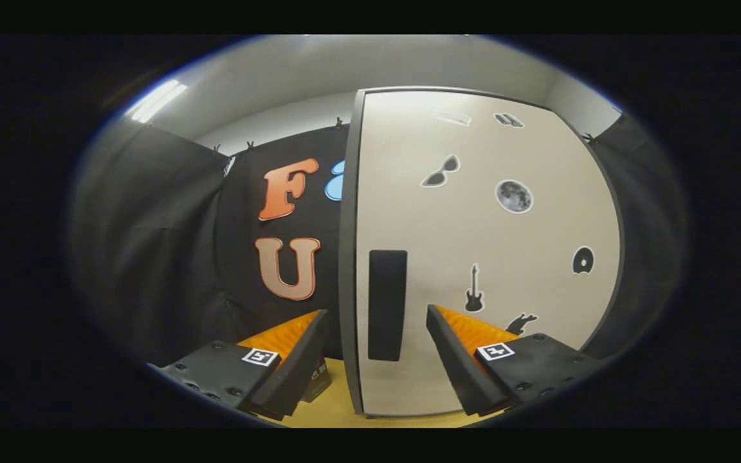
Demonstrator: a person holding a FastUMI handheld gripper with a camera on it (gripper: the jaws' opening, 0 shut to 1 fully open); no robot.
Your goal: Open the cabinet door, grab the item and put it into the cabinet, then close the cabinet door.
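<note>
Door handle (pixel 387 305) between spread claw (pixel 377 321) fingers

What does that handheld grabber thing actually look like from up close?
The gripper has two wedge-shaped fingers that taper forward, each with a ribbed inner pad. Each finger sits on a flat dark block fastened with round screws, and each block carries a small square white tag with a black pattern. The fingers stand open, with the cabinet door's dark handle ahead between them.
</note>
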